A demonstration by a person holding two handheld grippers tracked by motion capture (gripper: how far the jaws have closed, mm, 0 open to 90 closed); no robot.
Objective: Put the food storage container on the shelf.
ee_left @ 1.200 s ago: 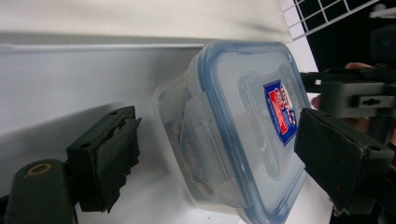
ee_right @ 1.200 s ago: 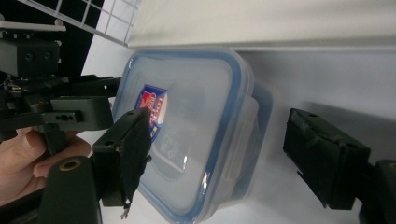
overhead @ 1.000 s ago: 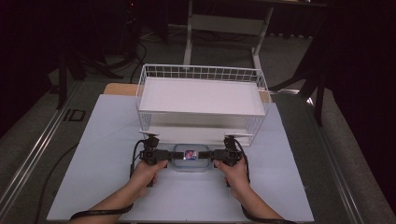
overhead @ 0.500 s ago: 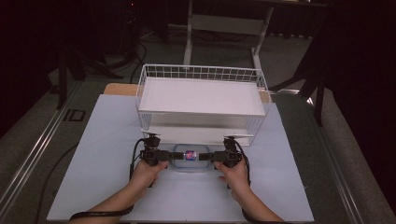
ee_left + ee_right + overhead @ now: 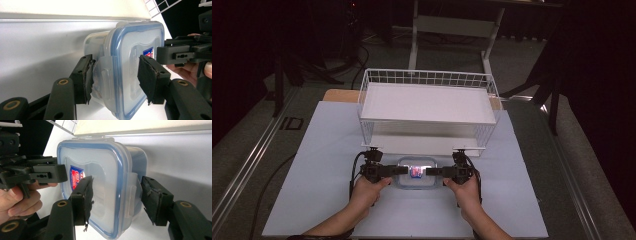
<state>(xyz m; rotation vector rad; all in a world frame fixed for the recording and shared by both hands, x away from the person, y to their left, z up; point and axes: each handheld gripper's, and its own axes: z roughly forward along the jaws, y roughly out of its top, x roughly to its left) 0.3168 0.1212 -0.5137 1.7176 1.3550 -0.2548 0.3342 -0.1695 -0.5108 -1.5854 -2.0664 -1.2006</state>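
- Left gripper (image 5: pixel 396 170): clamped on the left end of the box (image 5: pixel 415 172).
- Right gripper (image 5: pixel 432 172): jaws astride the right clip, just closing; contact unclear.
- Basket (image 5: pixel 428 110): beyond, on desk (image 5: pixel 319 165).

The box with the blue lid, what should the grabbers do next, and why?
Probably the right gripper should finish closing on its end of the box. Its jaws have just been closing, yet one pad stands off the latch, while the left gripper already clamps the other end. Then both could lift it level.
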